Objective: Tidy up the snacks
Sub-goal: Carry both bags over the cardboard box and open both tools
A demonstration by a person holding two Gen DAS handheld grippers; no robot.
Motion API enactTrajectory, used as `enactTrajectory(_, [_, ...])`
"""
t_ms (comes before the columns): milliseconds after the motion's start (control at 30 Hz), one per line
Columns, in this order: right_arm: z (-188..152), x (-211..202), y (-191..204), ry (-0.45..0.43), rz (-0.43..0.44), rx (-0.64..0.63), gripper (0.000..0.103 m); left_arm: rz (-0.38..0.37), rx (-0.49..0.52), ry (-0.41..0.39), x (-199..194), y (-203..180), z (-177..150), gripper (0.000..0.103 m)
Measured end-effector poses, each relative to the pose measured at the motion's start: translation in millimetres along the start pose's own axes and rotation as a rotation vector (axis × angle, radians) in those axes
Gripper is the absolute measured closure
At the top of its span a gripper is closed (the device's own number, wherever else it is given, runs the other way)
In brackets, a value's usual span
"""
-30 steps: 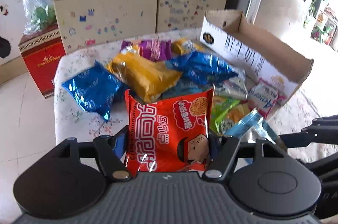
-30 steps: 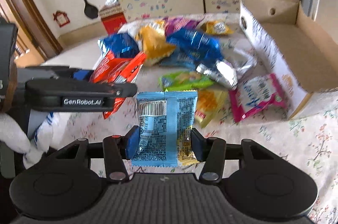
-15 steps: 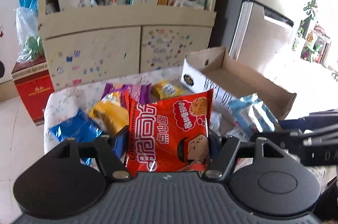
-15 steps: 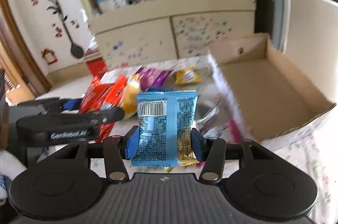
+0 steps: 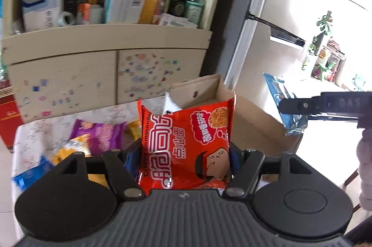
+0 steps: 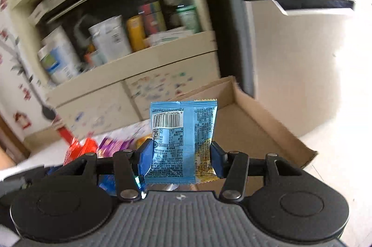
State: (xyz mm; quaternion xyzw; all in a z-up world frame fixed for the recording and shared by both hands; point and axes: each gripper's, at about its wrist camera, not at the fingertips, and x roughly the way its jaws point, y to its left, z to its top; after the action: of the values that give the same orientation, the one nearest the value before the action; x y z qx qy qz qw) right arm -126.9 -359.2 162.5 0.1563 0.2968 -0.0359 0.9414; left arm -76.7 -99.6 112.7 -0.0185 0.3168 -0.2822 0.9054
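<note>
My left gripper [image 5: 183, 156] is shut on a red noodle-snack packet [image 5: 186, 144], held upright above the table. Behind the packet stands the open cardboard box [image 5: 253, 121]. My right gripper [image 6: 181, 156] is shut on a light blue snack packet [image 6: 183, 137], barcode side facing the camera, held in front of the cardboard box [image 6: 246, 126]. In the left wrist view the same blue packet [image 5: 279, 102] hangs at the right in the other gripper. More snack packets, purple [image 5: 100, 133], yellow [image 5: 74, 149] and blue [image 5: 30, 174], lie on the floral table at the left.
A cream cabinet [image 5: 104, 70] with sticker-covered doors and a cluttered shelf of boxes and bottles stands behind the table. A tall pale fridge [image 6: 290, 37] is to the right of it. A red box [image 5: 7, 116] sits on the floor at the left.
Both grippers have risen and tilted up with their packets, moving toward the cardboard box. The snack pile has dropped low in both views and the cabinet shelf has come into sight.
</note>
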Motion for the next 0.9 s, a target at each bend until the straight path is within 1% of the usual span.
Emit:
enactTrajectory(33, [0.0,0.0,0.0,0.0,0.0,0.0,0.045,-0.013,-0.001,0.007,6.3,-3.1,2.7,0.033])
enactTrajectory(67, [5.4,4.3,-13.9,0.002,-0.025,0.058,0.045,-0.021,0.002,0.011,11.5,-6.7,4.1,0.033])
enactTrajectory(133, [6.9,7.1,-23.4,0.01,-0.045,0.105,0.045,-0.032,0.013,0.016,23.3,-14.1,7.6,0.033])
enactTrajectory(400, [10.6,16.4,-42.9,0.024,-0.094,0.183,0.045,-0.09,0.02,0.035,65.6,-43.8,17.6,0.033])
enactTrajectory(567, [15.0,24.2,-55.2,0.032,-0.109,0.238,0.045,-0.119,0.002,0.055,103.1,-62.9,24.0,0.033])
enactTrajectory(633, [16.8,26.8,-57.0,0.031,-0.12,0.245,0.045,-0.119,0.003,0.065,118.9,-70.4,24.0,0.032])
enactTrajectory(700, [18.6,30.5,-64.3,0.032,-0.128,0.279,0.045,-0.124,0.011,0.083,136.5,-77.1,21.8,0.031])
enactTrajectory(733, [18.9,32.3,-66.7,0.035,-0.125,0.293,0.044,-0.123,0.01,0.094,143.4,-79.2,20.0,0.027])
enactTrajectory(767, [19.3,35.0,-68.6,0.042,-0.123,0.304,0.043,-0.116,0.013,0.116,152.0,-82.0,17.9,0.02])
enactTrajectory(900, [19.5,41.7,-75.5,0.074,-0.111,0.354,0.038,-0.056,0.074,0.154,169.7,-89.9,3.5,0.019])
